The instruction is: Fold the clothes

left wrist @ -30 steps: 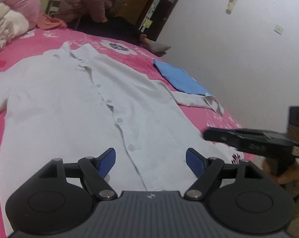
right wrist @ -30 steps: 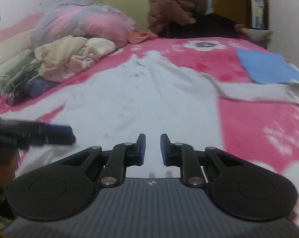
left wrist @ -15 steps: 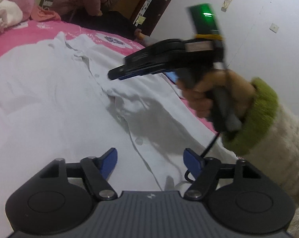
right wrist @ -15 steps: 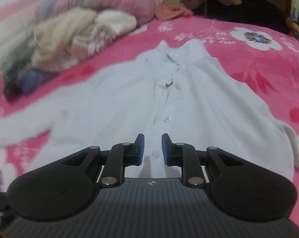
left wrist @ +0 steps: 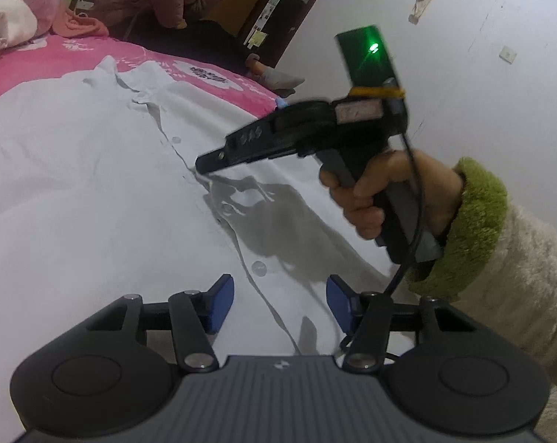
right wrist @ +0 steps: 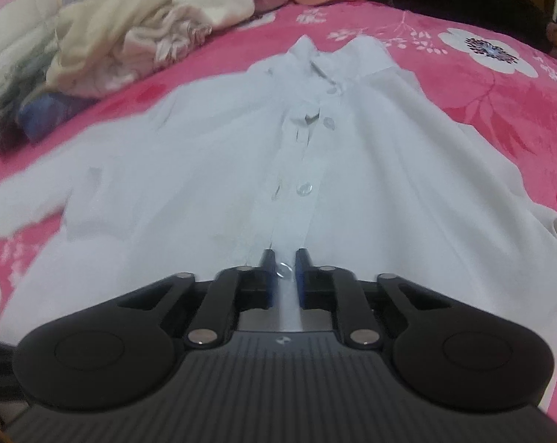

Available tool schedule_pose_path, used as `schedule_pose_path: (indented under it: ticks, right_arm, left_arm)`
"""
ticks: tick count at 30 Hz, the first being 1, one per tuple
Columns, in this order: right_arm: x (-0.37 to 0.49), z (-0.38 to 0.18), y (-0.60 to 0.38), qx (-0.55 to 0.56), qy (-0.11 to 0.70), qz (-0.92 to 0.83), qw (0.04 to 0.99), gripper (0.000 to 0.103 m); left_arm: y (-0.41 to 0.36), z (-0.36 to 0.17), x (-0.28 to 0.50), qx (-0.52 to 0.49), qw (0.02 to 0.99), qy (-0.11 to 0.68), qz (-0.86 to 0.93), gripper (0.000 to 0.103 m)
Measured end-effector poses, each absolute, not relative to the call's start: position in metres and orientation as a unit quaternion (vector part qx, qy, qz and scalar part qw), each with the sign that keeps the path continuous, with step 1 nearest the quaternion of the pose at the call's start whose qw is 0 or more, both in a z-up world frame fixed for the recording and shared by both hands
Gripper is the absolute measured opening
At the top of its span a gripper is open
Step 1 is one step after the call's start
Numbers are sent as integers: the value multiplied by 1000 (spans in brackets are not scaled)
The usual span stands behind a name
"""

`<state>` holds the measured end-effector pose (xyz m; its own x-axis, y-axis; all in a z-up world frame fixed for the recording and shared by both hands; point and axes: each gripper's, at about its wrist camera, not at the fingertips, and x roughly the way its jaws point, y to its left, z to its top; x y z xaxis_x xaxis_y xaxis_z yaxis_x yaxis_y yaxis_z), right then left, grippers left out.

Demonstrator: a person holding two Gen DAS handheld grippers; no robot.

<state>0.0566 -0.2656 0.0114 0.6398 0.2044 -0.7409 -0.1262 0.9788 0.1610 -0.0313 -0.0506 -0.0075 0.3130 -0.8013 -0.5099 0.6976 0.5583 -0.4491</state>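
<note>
Behind right tool (left wrist: 204, 160), shirt (left wrist: 93, 192) placket

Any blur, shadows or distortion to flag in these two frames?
Left wrist view: sharp, strong fisheye bending; the right gripper throws a dark shadow on the white shirt. Right wrist view: softer, the clothes pile and shirt edges smeared; no hard shadows.

White shirt (right wrist: 204, 170) on pink bed (right wrist: 499, 110)

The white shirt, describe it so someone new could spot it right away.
On the pink flowered bedspread, the white shirt lies spread flat, collar toward the heaped laundry pile. Unlike that crumpled pile, it is smooth, with clear buttons down its front.
</note>
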Motion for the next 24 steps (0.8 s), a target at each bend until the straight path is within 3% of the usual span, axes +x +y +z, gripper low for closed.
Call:
schedule_pose_path:
  ticks: [5,9,12,13,17,19,24]
  right_arm:
    - [54,20,-278,95,400,106,905,1]
    - [51,23,-271,68,407,112,904,5]
    - [53,22,-265,54,413,119,901,25]
    - [54,20,-264,51,414,120,901,27]
    - [58,7,-261,26,425,114,898,26]
    - [57,5,-264,35,420,110,900,12]
    - [53,7,-282,99,400,110,904,7]
  left_arm:
    - [-60,-8,-25,-61,814,362,-450,50]
    - [-67,-9,-15,-59,819,365,-439,43]
    - [-73,-10,-9,-54,823,365,-433,39]
    - [-76,-10,-8,-53,824,365,-431,38]
    - [-84,-10,-7,-35,832,358,-423,34]
    - [-86,-10,-8,-28,834,355,-421,32]
    - [-87,-11,-7,-26,835,352,-422,32]
